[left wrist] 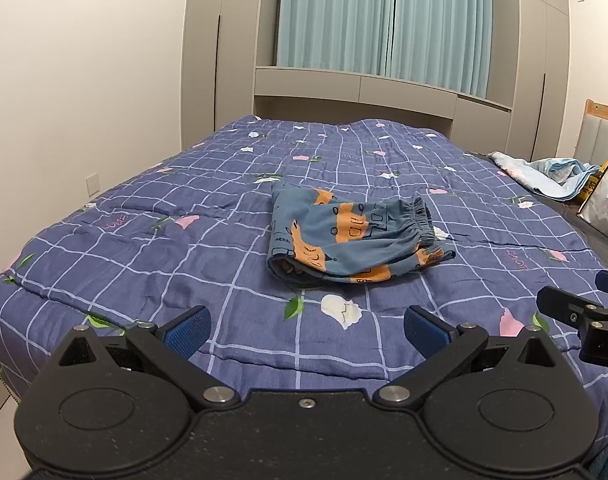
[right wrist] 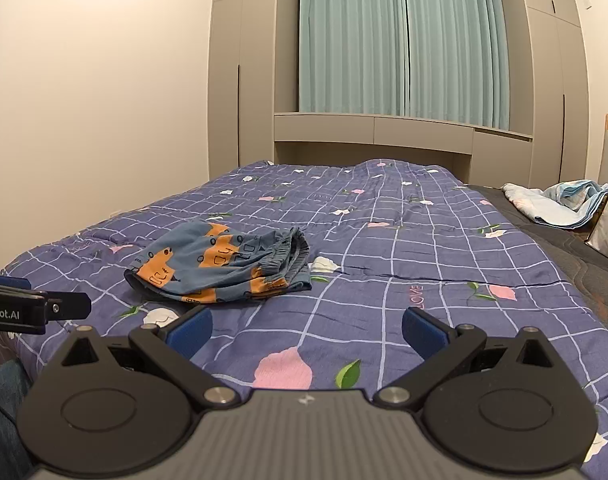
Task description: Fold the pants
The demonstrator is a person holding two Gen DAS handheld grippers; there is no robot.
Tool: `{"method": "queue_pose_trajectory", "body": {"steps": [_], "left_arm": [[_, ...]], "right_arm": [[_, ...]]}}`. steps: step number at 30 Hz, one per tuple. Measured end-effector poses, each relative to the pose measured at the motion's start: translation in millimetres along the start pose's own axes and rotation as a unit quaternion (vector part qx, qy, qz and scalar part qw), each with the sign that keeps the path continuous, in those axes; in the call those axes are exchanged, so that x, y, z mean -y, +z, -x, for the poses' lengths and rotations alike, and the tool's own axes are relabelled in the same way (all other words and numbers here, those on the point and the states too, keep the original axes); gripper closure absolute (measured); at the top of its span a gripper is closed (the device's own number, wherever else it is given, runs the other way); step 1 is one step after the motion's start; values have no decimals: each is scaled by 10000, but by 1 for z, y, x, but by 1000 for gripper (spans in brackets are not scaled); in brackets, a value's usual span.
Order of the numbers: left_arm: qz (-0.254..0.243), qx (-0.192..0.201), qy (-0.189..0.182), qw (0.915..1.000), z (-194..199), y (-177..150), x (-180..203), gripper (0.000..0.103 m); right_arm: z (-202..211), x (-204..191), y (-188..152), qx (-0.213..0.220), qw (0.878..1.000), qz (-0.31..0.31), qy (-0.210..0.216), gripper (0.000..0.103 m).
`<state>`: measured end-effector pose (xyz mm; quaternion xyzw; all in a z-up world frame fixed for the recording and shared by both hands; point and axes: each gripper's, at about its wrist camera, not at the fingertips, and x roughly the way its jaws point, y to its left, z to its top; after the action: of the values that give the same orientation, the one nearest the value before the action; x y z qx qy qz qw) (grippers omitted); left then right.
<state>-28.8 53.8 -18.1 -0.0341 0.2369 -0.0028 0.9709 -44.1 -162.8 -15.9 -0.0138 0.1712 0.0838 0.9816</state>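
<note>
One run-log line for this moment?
pants: folded on quilt | left gripper: open, empty | right gripper: open, empty

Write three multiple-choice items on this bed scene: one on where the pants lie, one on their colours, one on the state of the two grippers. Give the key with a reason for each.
1. Where do the pants lie?
A. On the checked quilt, beyond both grippers
B. Inside the bag at the bed's right edge
C. On the floor

2. What colours are the pants?
A. White and red
B. Blue-grey with orange patches
C. Plain black

3. How do the left gripper and the right gripper stand?
A. Both shut on the pants
B. The left shut, the right open
C. Both open, holding nothing

Key: 1 A, the bundle rests on the quilt, apart from the fingers in both views. 2 B, orange patches with dark line drawings show on blue-grey cloth. 3 C, quilt shows in the wide gap between each pair of blue pads.
</note>
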Motion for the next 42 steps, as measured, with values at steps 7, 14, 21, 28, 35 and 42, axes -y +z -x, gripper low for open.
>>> {"method": "queue_pose_trajectory", "body": {"steps": [7, 14, 21, 28, 35, 42], "left_arm": [[-7, -12, 2, 10000, 0, 0, 0, 1], [54, -23, -51, 10000, -1, -2, -1, 1], [170, -183, -81, 9997, -3, -1, 0, 1], [176, -203, -199, 9994, -2, -1, 0, 1], [171, -248, -160, 9994, -3, -1, 1, 1], [182, -322, -182, 9992, -5, -1, 0, 1]], "right_arm": [[0, 0, 1, -6, 10000, -2, -2, 0], [-1, -1, 0, -19, 10000, 4, 3, 0], [-1, -1, 0, -24, 10000, 2, 0, 0], [-1, -1, 0, -29, 10000, 4, 2, 0], [-1, -1, -2, -28, 10000, 9, 3, 0], [-2, -2, -4, -46, 10000, 14, 8, 0]]}}
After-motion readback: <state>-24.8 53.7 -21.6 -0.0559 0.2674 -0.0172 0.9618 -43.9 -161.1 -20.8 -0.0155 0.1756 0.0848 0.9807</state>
